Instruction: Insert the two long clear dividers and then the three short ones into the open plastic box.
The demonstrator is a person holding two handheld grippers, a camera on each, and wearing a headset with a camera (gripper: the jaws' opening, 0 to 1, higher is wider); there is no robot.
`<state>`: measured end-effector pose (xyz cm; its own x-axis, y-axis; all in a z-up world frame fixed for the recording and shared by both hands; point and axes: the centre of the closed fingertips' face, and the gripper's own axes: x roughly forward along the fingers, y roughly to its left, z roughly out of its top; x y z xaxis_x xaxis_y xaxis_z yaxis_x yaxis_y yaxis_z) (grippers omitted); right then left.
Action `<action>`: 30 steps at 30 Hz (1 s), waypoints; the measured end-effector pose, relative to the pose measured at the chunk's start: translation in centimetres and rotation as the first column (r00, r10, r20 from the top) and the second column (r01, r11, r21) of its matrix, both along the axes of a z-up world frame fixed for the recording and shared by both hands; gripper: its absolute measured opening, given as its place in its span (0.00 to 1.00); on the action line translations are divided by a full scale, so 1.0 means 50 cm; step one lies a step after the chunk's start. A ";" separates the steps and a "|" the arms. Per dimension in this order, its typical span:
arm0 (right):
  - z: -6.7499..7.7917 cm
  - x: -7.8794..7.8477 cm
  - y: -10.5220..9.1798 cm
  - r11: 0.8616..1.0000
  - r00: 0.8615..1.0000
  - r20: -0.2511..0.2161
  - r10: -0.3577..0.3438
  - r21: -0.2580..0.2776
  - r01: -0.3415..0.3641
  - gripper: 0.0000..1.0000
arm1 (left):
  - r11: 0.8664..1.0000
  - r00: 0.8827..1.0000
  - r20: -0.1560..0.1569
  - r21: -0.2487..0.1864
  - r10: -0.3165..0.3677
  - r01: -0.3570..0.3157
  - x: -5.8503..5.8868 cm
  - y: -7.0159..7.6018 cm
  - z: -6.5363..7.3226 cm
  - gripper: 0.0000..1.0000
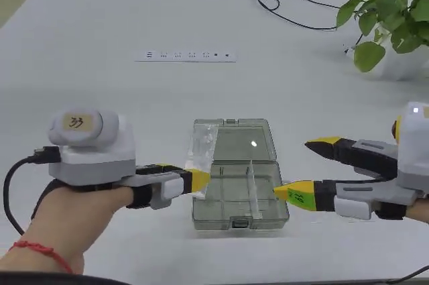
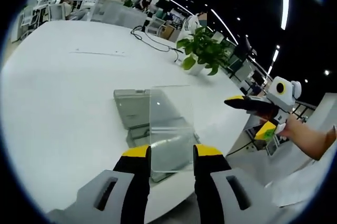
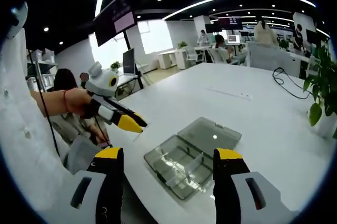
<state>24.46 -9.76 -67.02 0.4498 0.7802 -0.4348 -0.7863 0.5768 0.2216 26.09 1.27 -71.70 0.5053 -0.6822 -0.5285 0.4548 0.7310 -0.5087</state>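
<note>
The left gripper [image 2: 172, 151] pinches a clear divider [image 2: 171, 113] at 9 o'clock of the open box [image 1: 221, 219]; the right gripper [image 1: 295, 167] hangs at 3 o'clock, jaws spread. Light, stiff, likely slick, the sheet seems best held by its edges.

- Box [image 1: 201, 212], centre of the head view: smoky grey, see-through.
- Divider [image 2: 171, 124]: clear, colourless.
- Left gripper [image 2: 168, 153] and right gripper [image 3: 168, 155]: yellow tips, black jaws, pale grey bodies.
- Table [image 1: 120, 97]: white.
- Plant [image 1: 392, 3], upper right: green leaves.
- Cable [image 1: 295, 20], top: black.
- Wrist string [image 1: 40, 251], lower left: red.
</note>
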 end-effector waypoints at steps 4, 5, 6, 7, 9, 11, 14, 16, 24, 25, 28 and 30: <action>0.007 0.008 0.006 0.999 1.000 -0.016 -0.019 0.027 0.019 0.64 | 1.000 1.000 0.011 -0.027 -0.005 0.005 -0.002 -0.016 0.012 0.30; 0.008 0.010 0.006 0.999 0.999 -0.025 -0.025 0.037 0.025 0.62 | 1.000 1.000 0.012 -0.029 -0.006 0.006 -0.002 -0.018 0.014 0.30; 0.012 0.011 0.010 0.998 0.999 -0.030 -0.029 0.046 0.030 0.60 | 0.999 1.000 0.015 -0.032 -0.007 0.008 -0.002 -0.021 0.017 0.30; 0.013 0.011 0.012 0.998 0.999 -0.030 -0.031 0.050 0.032 0.59 | 0.999 1.000 0.019 -0.037 -0.011 0.012 -0.002 -0.026 0.020 0.30; 0.018 0.013 0.019 0.997 0.999 -0.036 -0.037 0.060 0.039 0.55 | 0.999 1.000 0.023 -0.042 -0.016 0.017 -0.001 -0.031 0.022 0.30; 0.022 0.016 0.026 0.996 0.998 -0.045 -0.049 0.074 0.052 0.51 | 0.998 0.999 0.031 -0.054 -0.022 0.023 -0.001 -0.038 0.026 0.30; 0.028 0.020 0.038 0.993 0.996 -0.061 -0.064 0.093 0.069 0.44 | 0.998 0.999 0.037 -0.063 -0.027 0.029 -0.001 -0.048 0.030 0.30; 0.029 0.022 0.044 0.991 0.994 -0.079 -0.075 0.103 0.083 0.39 | 0.997 0.998 0.043 -0.068 -0.035 0.038 -0.002 -0.056 0.033 0.30; 0.016 0.026 0.072 0.987 0.986 -0.132 -0.101 0.114 0.117 0.28 | 0.995 0.996 0.060 -0.076 -0.063 0.067 -0.010 -0.086 0.038 0.30; 0.015 0.026 0.075 0.987 0.986 -0.132 -0.100 0.115 0.116 0.26 | 0.995 0.996 0.063 -0.076 -0.064 0.069 -0.012 -0.089 0.039 0.30; 0.000 0.030 0.074 0.986 0.981 -0.151 -0.118 0.099 0.134 0.23 | 0.994 0.995 0.070 -0.077 -0.069 0.074 -0.014 -0.097 0.041 0.30; -0.005 0.030 0.078 0.984 0.978 -0.165 -0.129 0.098 0.146 0.22 | 0.994 0.994 0.077 -0.069 -0.078 0.084 -0.016 -0.102 0.039 0.30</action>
<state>25.94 -5.89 -67.28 0.4888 0.7620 -0.4248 -0.6512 0.6427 0.4036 25.31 -3.80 -69.74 0.4827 -0.7571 -0.4402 0.5493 0.6532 -0.5211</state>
